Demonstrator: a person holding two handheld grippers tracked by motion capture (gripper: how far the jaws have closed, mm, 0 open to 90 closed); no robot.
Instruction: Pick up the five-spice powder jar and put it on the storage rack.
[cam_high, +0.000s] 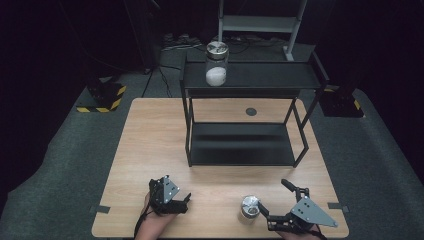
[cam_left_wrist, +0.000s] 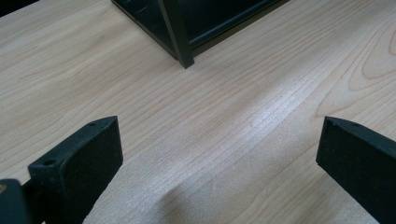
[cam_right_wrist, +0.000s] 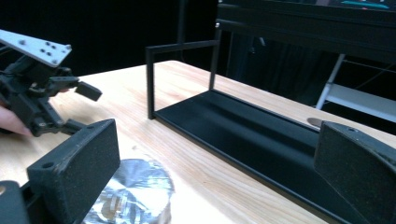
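A small jar with a silver lid (cam_high: 249, 206) stands on the wooden table (cam_high: 150, 145) near its front edge. My right gripper (cam_high: 272, 196) is open just to the right of it. In the right gripper view the lid (cam_right_wrist: 135, 196) lies low beside the left jaw, and the right gripper (cam_right_wrist: 217, 158) holds nothing. My left gripper (cam_high: 182, 202) is open at the front left, over bare wood. Its jaws stand wide apart in the left gripper view (cam_left_wrist: 219, 154). A taller glass jar (cam_high: 216, 62) with white contents stands on the top of the black shelf (cam_high: 260, 75).
The black two-tier shelf rack occupies the middle and back of the table; its lower tray (cam_high: 242, 145) rests on the wood. Its front left leg (cam_left_wrist: 180, 37) is ahead of my left gripper. A dark round disc (cam_high: 251, 111) sits in the tabletop behind the rack.
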